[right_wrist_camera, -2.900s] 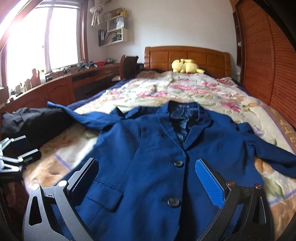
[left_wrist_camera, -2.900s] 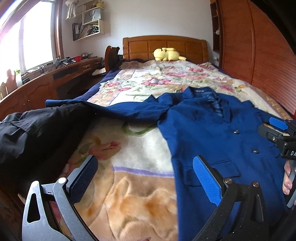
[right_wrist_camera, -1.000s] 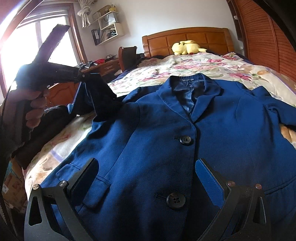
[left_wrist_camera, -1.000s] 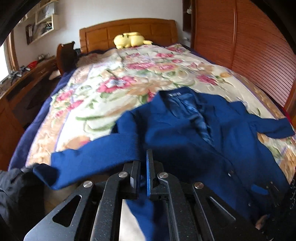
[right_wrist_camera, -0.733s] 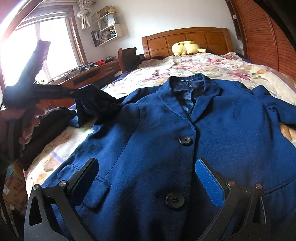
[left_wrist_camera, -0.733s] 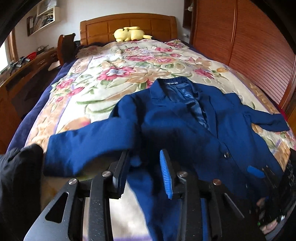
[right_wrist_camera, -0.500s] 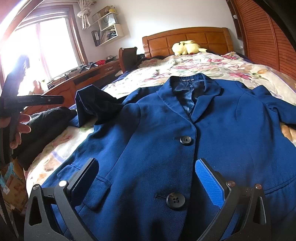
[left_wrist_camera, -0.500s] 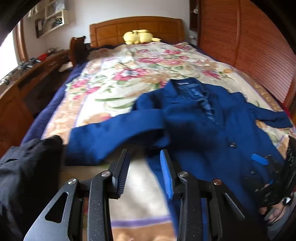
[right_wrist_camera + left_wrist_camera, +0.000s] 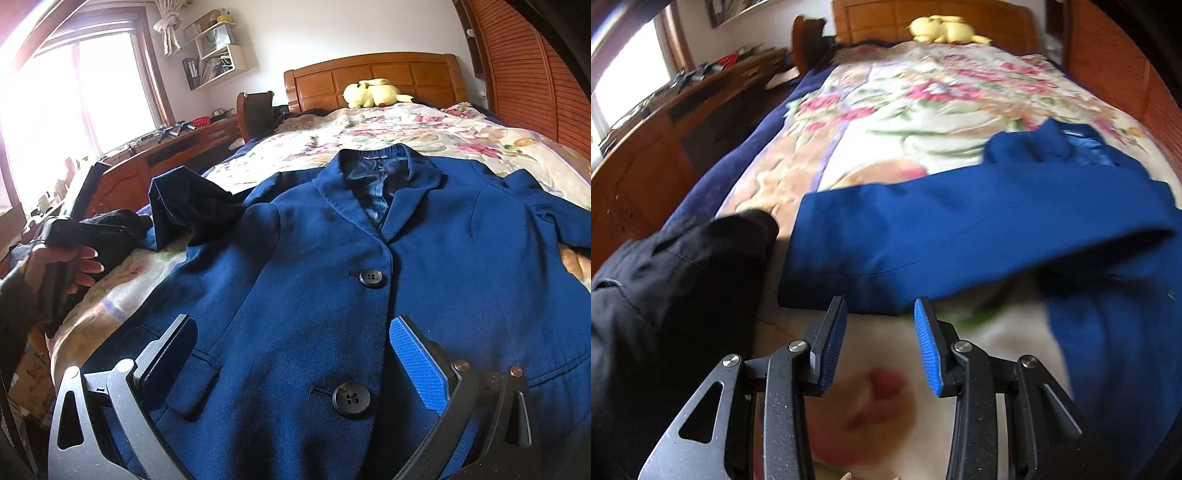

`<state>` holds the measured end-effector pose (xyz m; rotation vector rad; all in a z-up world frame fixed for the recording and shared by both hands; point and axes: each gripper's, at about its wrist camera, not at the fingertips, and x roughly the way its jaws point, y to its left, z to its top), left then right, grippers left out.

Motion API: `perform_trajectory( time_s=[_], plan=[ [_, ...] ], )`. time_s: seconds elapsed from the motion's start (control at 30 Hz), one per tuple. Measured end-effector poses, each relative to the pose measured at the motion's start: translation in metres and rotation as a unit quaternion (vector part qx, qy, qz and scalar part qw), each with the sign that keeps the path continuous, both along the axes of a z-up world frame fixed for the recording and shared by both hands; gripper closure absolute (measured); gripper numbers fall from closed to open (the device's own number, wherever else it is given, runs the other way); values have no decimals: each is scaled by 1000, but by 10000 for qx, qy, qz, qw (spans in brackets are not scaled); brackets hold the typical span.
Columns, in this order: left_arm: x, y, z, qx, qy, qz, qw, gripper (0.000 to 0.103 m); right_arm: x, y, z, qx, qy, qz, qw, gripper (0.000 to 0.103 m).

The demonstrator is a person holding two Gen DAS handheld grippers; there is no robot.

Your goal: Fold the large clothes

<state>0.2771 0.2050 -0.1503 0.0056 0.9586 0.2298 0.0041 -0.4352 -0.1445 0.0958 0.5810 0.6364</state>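
A blue jacket (image 9: 295, 277) lies front up on the flowered bed, buttoned, collar toward the headboard. Its left sleeve (image 9: 923, 229) stretches out toward the bed's left edge; in the right wrist view the cuff (image 9: 177, 206) stands up, crumpled. My left gripper (image 9: 880, 306) is open just short of the sleeve's near edge, with only blanket between its fingers. A hand (image 9: 70, 262) holds it at the far left of the right wrist view. My right gripper (image 9: 291, 325) is wide open low over the jacket's lower front, a black button (image 9: 351, 398) between its fingers.
A black garment (image 9: 665, 277) is heaped at the bed's left edge beside the cuff. A yellow plush toy (image 9: 373, 92) lies by the wooden headboard (image 9: 369, 74). A wooden desk (image 9: 166, 155) runs along the left, a slatted wardrobe (image 9: 524, 74) along the right.
My left gripper was shut on the sleeve and held it up; it has opened, let go and dropped toward the left edge. The sleeve now lies stretched out. The right gripper kept still.
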Motion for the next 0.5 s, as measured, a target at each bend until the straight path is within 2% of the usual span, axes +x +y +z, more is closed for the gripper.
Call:
perform_trajectory(
  time_s=[0.3, 0.4, 0.5],
  plan=[
    [25, 23, -36, -321, 350, 356, 9982, 64, 4, -1, 0, -23, 45, 44, 10000, 0],
    [29, 29, -40, -429, 222, 502, 9976, 64, 5, 0, 0, -22, 57, 55, 10000, 0],
    [32, 27, -40, -359, 201, 514, 9978, 64, 6, 0, -1, -19, 72, 71, 9999, 0]
  ],
)
